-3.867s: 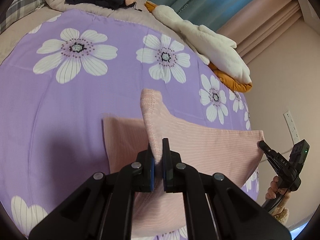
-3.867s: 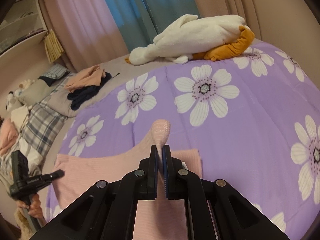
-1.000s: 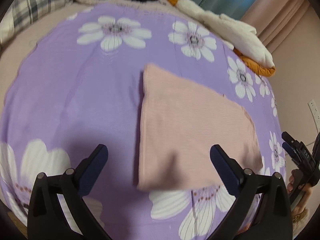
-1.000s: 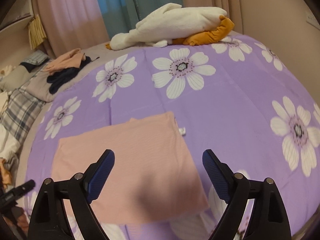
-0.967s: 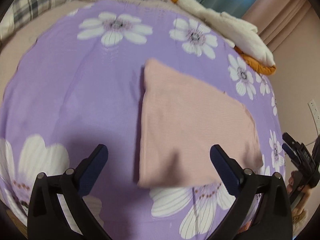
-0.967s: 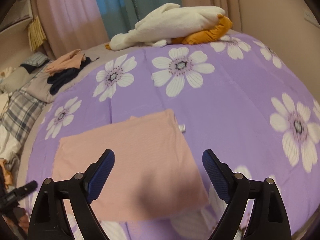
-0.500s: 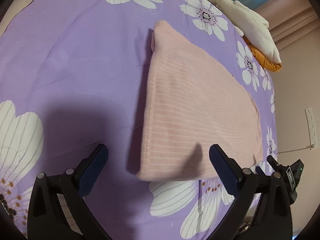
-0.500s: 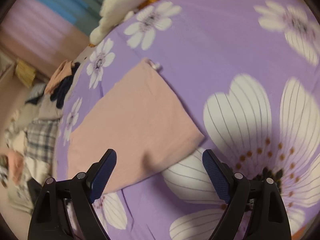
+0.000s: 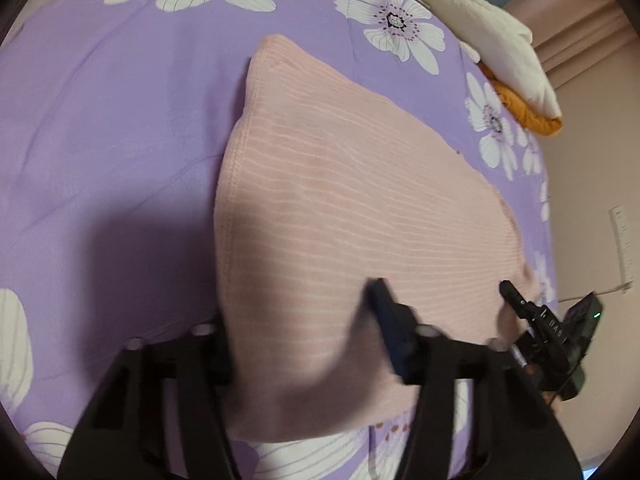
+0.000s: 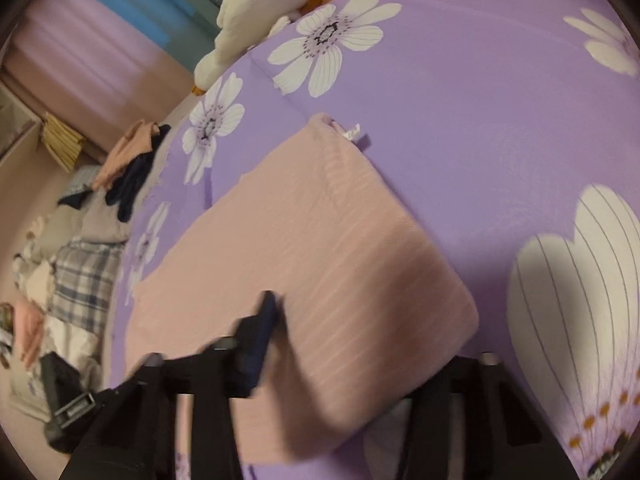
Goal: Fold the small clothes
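Both grippers (image 9: 304, 344) (image 10: 360, 344) dropped onto the pink cloth (image 9: 352, 208) – jaws closing around its near corners.

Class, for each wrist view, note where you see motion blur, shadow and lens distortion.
Left wrist view: left gripper smeared, jaws closing around the pink cloth; dark shadow on the purple sheet. Right wrist view: right gripper blurred, closing likewise; fisheye bulges the bed, corners vignetted.

left claw (image 9: 304, 332): angled down, jaws closing | right claw (image 10: 360, 344): angled down, jaws closing
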A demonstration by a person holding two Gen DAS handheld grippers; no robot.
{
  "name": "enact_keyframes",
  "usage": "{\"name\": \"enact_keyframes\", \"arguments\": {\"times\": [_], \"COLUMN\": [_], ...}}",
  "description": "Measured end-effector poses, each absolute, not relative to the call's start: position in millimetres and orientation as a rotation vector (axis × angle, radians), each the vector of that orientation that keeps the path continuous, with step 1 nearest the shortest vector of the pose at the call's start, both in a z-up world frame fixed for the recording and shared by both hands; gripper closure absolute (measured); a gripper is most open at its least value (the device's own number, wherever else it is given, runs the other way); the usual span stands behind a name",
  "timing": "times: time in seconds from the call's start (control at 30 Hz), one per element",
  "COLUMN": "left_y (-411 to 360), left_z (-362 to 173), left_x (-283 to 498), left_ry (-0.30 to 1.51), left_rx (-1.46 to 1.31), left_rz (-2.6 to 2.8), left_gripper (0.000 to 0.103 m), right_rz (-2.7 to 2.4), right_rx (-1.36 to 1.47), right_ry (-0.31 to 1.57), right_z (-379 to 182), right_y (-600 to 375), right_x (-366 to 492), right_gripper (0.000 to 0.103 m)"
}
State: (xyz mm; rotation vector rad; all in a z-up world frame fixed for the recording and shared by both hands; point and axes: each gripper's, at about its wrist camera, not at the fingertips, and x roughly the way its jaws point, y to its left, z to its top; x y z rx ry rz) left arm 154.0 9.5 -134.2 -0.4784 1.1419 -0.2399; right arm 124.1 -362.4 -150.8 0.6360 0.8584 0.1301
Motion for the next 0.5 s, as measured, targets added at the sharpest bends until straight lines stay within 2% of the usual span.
{"name": "enact_keyframes", "arguments": {"times": [0.03,0.07,0.23,0.5], "left_y": [7,8,14,8], "left_z": [-133,-133,-124,-102], "left_x": [153,151,139,97], "left_ry": [1.149,1.151,1.139,1.146], "left_rx": [-0.468,-0.472,-0.487,-0.471], "left_rz": [-0.252,-0.264,-0.245,-0.348], "left_gripper": [0.071,0.077,0.091,0.093], "right_rz": [0.13,0.138,0.145,0.184], "right_rx": [0.634,0.638,0.64,0.591], "right_ry": [0.862,0.858,0.816,0.768], "right_z": [-150,-149,-135,-88], "right_y": [-361,-361,-364,-363], "right_x": [126,125,108,75], "right_gripper": [0.079,0.083,0.089,0.089]}}
